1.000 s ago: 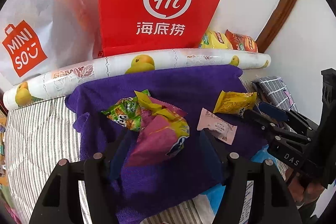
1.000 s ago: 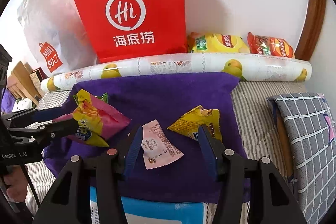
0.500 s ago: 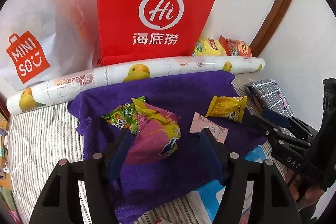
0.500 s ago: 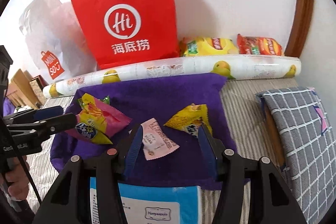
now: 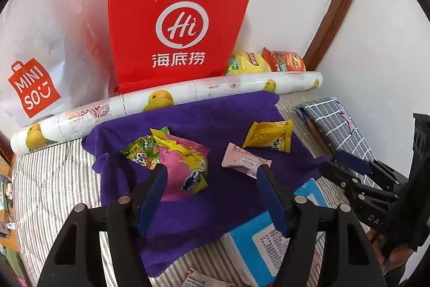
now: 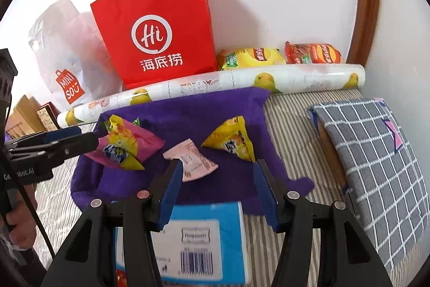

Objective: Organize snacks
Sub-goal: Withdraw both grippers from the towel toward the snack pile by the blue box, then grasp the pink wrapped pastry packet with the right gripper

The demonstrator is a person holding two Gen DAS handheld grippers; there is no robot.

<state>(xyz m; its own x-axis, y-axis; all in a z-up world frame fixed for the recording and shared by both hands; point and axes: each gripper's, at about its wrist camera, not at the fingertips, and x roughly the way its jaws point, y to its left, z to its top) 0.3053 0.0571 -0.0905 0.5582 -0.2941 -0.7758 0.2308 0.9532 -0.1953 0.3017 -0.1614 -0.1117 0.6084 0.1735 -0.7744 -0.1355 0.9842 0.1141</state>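
Observation:
A purple towel (image 5: pixel 193 123) (image 6: pixel 188 112) lies on the striped bed. On it sit a pink-and-yellow snack bag (image 5: pixel 185 166) (image 6: pixel 129 147), a green packet (image 5: pixel 141 152) under its far end, a pale pink packet (image 5: pixel 246 159) (image 6: pixel 193 160) and a yellow packet (image 5: pixel 268 136) (image 6: pixel 232 139). My left gripper (image 5: pixel 211 171) is open, just short of the pink-and-yellow bag. My right gripper (image 6: pixel 217 166) is open, behind the pale pink and yellow packets. Each gripper shows in the other's view, the right (image 5: pixel 349 168) and the left (image 6: pixel 53 144).
A red Hi paper bag (image 5: pixel 174 26) and a white Miniso bag (image 5: pixel 40 66) stand against the wall behind a rolled lemon-print sheet (image 5: pixel 188 96). Two chip bags (image 6: pixel 279 57) lie behind the roll. A blue-white box (image 6: pixel 199 236) lies near me. A checked pillow (image 6: pixel 376 152) lies right.
Both grippers have pulled back and up from the towel, so the snacks look smaller and farther. The blue-white box has come into view below. Both stay open; no snack moved.

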